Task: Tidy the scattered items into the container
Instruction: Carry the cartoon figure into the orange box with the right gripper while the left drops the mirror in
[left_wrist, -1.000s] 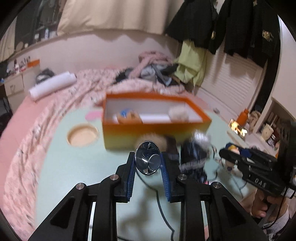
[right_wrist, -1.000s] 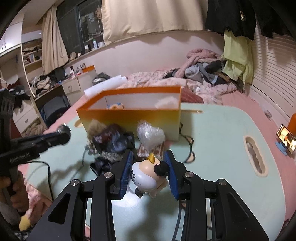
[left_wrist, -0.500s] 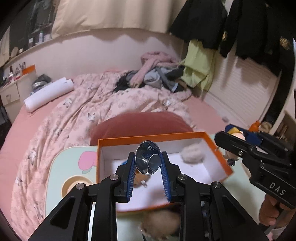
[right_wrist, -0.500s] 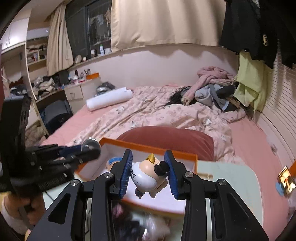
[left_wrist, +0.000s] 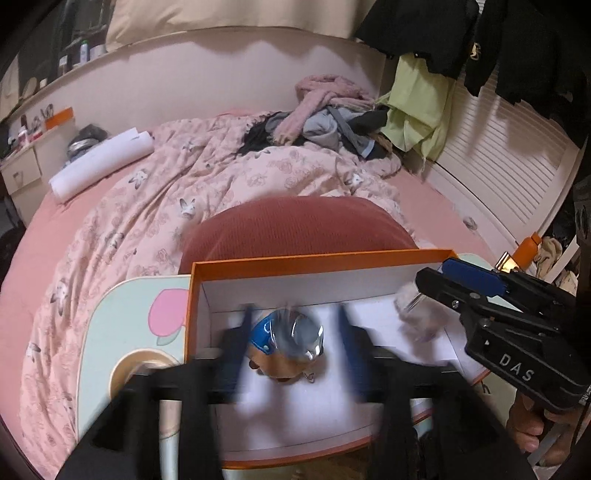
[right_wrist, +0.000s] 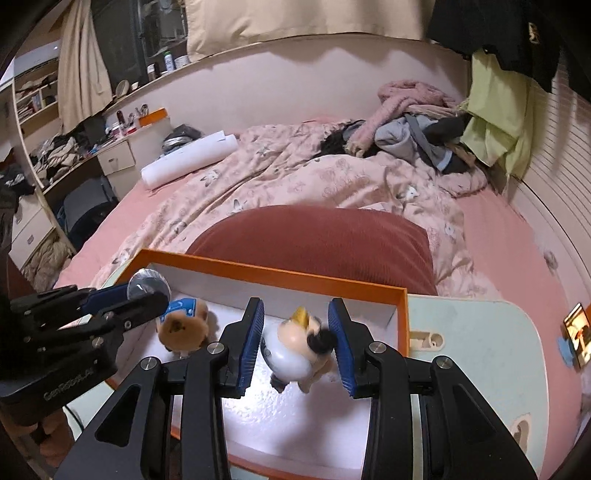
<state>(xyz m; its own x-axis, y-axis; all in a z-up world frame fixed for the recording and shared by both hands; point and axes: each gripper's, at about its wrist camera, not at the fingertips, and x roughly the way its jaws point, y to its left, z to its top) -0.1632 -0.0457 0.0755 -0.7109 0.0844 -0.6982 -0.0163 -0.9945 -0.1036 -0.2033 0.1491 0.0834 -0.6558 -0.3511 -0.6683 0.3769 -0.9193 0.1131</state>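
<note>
An orange box (left_wrist: 314, 260) with a white inside lies under both grippers. My left gripper (left_wrist: 295, 332) is blurred over its left half. Its jaws are opening, and a shiny silver disc (left_wrist: 295, 330) hangs loose between them with gaps on both sides. My right gripper (right_wrist: 297, 343) is shut on a white toy figure (right_wrist: 291, 347) with a yellow horn, above the box's (right_wrist: 258, 273) middle. A brown plush with a blue band (right_wrist: 181, 325) lies on the box floor. The left gripper (right_wrist: 147, 295) and the disc (right_wrist: 147, 284) also show in the right wrist view.
The box sits on a pale green table (right_wrist: 472, 332) with a round cup hole (left_wrist: 136, 369). A red cushion (left_wrist: 295, 229) and a bed with a pink quilt (left_wrist: 166, 192) lie just beyond. A white fluffy item (left_wrist: 413, 306) lies at the box's right end. A lit phone (right_wrist: 576, 332) stands far right.
Both grippers have moved forward from the table's loose items to over the box. The left jaws have spread wide off the silver disc. The right gripper still holds the figure.
</note>
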